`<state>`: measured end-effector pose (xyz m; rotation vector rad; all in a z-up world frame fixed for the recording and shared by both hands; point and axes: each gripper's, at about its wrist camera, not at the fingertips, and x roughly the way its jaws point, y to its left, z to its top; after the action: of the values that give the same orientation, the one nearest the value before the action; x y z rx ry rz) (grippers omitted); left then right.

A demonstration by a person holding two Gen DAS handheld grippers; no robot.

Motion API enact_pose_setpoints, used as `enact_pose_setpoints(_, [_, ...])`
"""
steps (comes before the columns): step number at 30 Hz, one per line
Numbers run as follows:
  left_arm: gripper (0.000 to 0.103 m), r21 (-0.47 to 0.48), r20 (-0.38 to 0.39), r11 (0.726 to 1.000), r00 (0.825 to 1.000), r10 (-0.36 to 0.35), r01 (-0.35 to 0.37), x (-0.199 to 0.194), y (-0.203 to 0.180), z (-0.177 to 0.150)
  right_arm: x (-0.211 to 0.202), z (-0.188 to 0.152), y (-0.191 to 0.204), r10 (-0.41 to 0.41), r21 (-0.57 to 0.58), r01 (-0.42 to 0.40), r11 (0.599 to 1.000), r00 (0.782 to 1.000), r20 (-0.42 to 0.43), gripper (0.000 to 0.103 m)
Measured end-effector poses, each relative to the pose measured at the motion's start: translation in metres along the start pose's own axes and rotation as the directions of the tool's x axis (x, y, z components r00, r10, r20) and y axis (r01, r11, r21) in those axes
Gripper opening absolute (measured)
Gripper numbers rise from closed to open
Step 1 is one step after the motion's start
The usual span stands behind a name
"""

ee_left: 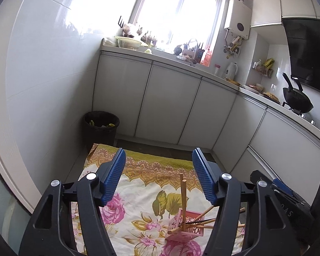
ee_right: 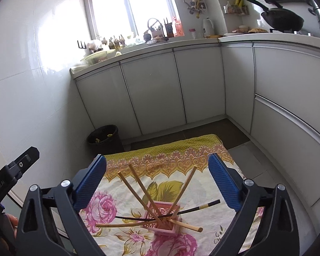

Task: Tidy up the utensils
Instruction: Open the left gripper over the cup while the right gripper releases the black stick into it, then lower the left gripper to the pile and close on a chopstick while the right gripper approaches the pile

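A small pink plastic basket with slotted sides is sitting on a floral cloth with pink roses and a yellow-green patterned border, which is lying spread out flat in front of the white cabinets. Several light wooden chopsticks are poking out of the basket and fanning in all directions: three are leaning up and away from the camera in the right wrist view, two tilting left, one tilting right. A couple more are lying nearly flat across the basket's near side, long axis running left to right. One black chopstick with a yellow band near its tip is also stretching almost level, tip pointing right. From the left wrist view the same basket is showing low and right of centre, with one wooden stick standing almost upright.

The right gripper is hanging above the basket with its blue ribbed pads spread wide, nothing between them. The left gripper is likewise gaping wide and holding nothing, hovering over the cloth just left of the basket.

At the left edge of the right wrist view, the other gripper's black body is showing white lettering that reads roughly "GenRobot.AI". A black bin is sitting in the corner, and a black wok is resting up on the counter.
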<state>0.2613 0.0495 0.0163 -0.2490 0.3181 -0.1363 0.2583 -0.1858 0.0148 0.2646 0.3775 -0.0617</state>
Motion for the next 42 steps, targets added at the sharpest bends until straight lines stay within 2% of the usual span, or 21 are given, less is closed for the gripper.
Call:
enact_pose_setpoints(2, [0.072, -0.013, 0.01, 1.0, 1.0, 0.01, -0.009, -0.009, 0.005, -0.003, -0.01, -0.002, -0.003, -0.007, 0.006, 0.007, 1.0, 1.0, 0.012, 0.096])
enact_pose_setpoints(6, [0.075, -0.022, 0.014, 1.0, 1.0, 0.013, -0.013, -0.029, 0.014, -0.01, -0.027, -0.005, -0.013, -0.025, 0.03, 0.025, 0.999, 1.0, 0.003, 0.096])
enact_pose_setpoints(8, [0.082, -0.029, 0.011, 1.0, 1.0, 0.01, -0.009, -0.04, 0.017, -0.016, -0.039, -0.01, -0.02, -0.039, 0.044, 0.039, 0.998, 0.999, 0.0, 0.096])
enact_pose_setpoints(14, [0.093, -0.015, 0.007, 1.0, 1.0, 0.002, -0.002, -0.075, 0.017, -0.036, -0.088, -0.029, -0.042, -0.095, 0.075, 0.092, 0.993, 0.995, 0.029, 0.096])
enact_pose_setpoints(17, [0.096, 0.011, -0.034, 1.0, 0.999, -0.014, 0.014, -0.088, 0.012, -0.053, -0.109, -0.045, -0.055, -0.119, 0.087, 0.117, 0.989, 0.993, 0.015, 0.096])
enact_pose_setpoints(20, [0.096, 0.071, -0.118, 0.997, 0.993, -0.026, 0.034, -0.089, 0.002, -0.075, -0.129, -0.067, -0.073, -0.149, 0.113, 0.149, 0.982, 0.989, -0.005, 0.096])
enact_pose_setpoints(21, [0.096, 0.095, -0.165, 0.994, 0.986, -0.033, 0.05, -0.085, -0.003, -0.084, -0.136, -0.077, -0.083, -0.154, 0.136, 0.155, 0.979, 0.988, -0.018, 0.096])
enact_pose_setpoints(24, [0.096, 0.177, -0.321, 0.98, 0.946, -0.032, 0.093, -0.067, -0.025, -0.116, -0.148, -0.116, -0.118, -0.171, 0.217, 0.189, 0.958, 0.98, -0.101, 0.096])
enact_pose_setpoints(27, [0.096, 0.252, -0.48, 0.953, 0.877, -0.028, 0.168, -0.041, -0.05, -0.152, -0.15, -0.16, -0.157, -0.175, 0.298, 0.235, 0.925, 0.961, -0.213, 0.096])
enact_pose_setpoints(30, [0.096, 0.325, -0.6, 0.919, 0.8, 0.018, 0.223, -0.014, -0.074, -0.191, -0.145, -0.196, -0.184, -0.208, 0.325, 0.3, 0.897, 0.934, -0.291, 0.096])
enact_pose_setpoints(32, [0.095, 0.35, -0.659, 0.901, 0.751, 0.041, 0.258, 0.003, -0.088, -0.215, -0.142, -0.216, -0.199, -0.22, 0.341, 0.336, 0.878, 0.916, -0.335, 0.096])
enact_pose_setpoints(34, [0.094, 0.356, -0.693, 0.895, 0.718, 0.06, 0.269, 0.018, -0.097, -0.232, -0.134, -0.229, -0.21, -0.187, 0.365, 0.34, 0.867, 0.9, -0.394, 0.096])
enact_pose_setpoints(38, [0.082, 0.328, -0.768, 0.902, 0.635, 0.081, 0.281, 0.057, -0.114, -0.255, -0.131, -0.236, -0.216, -0.17, 0.382, 0.34, 0.859, 0.894, -0.414, 0.096])
enact_pose_setpoints(39, [0.079, 0.324, -0.781, 0.905, 0.618, 0.091, 0.276, 0.064, -0.117, -0.258, -0.13, -0.236, -0.216, -0.167, 0.382, 0.337, 0.86, 0.895, -0.414, 0.096])
enact_pose_setpoints(41, [0.06, 0.339, -0.797, 0.902, 0.59, 0.125, 0.268, 0.079, -0.127, -0.267, -0.131, -0.24, -0.218, -0.173, 0.369, 0.34, 0.865, 0.893, -0.416, 0.096])
enact_pose_setpoints(42, [0.057, 0.35, -0.806, 0.898, 0.574, 0.144, 0.266, 0.086, -0.131, -0.273, -0.13, -0.241, -0.217, -0.174, 0.361, 0.34, 0.868, 0.89, -0.421, 0.096])
